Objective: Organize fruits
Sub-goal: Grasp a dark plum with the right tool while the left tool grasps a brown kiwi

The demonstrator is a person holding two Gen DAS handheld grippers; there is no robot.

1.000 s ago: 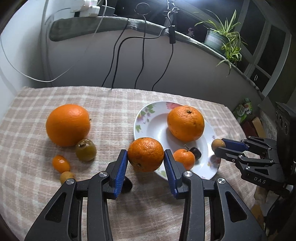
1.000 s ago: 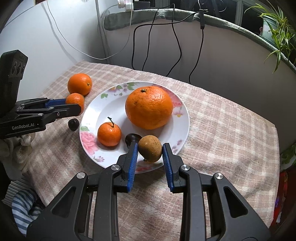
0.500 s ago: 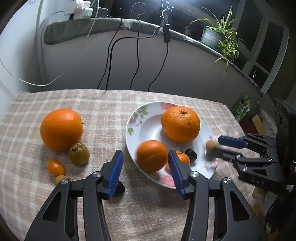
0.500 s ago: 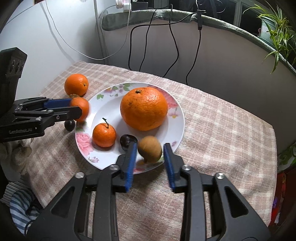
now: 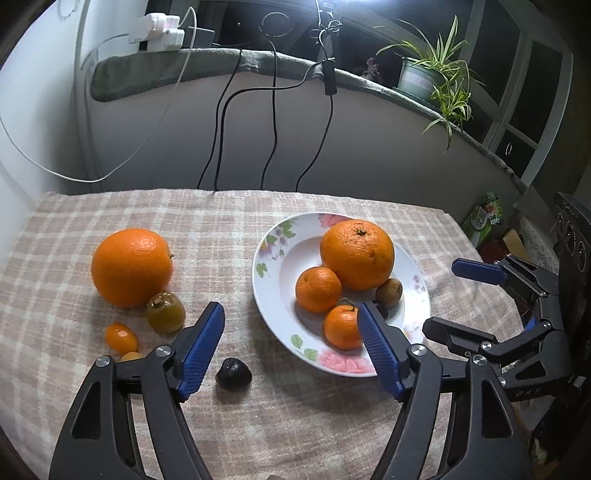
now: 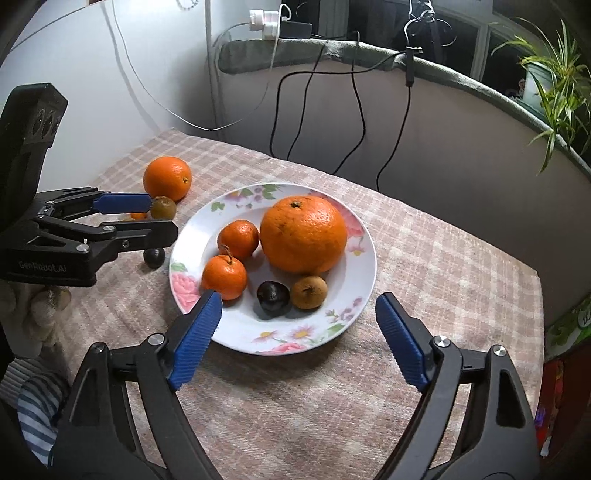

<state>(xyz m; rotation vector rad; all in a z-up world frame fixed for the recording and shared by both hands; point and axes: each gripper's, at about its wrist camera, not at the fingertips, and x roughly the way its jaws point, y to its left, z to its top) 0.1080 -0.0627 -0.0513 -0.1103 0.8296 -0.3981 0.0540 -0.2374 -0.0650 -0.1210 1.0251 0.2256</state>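
A flowered white plate holds a large orange, two tangerines, a dark fruit and a brown fruit. My right gripper hangs over the plate's near rim, jaws opening, pads touching nothing. My left gripper is at the plate's left rim, jaws also opening and empty. On the cloth to the left lie a big orange, a brown-green fruit, a kumquat and a dark fruit.
Black and white cables hang down the wall behind the table from a padded ledge with a power strip. A potted plant stands at the back right. The checked cloth's right edge drops off beyond the plate.
Both grippers have opened. The tangerine from the left jaws now rests on the plate beside the large orange. The brown fruit from the right jaws lies on the plate by the dark fruit.
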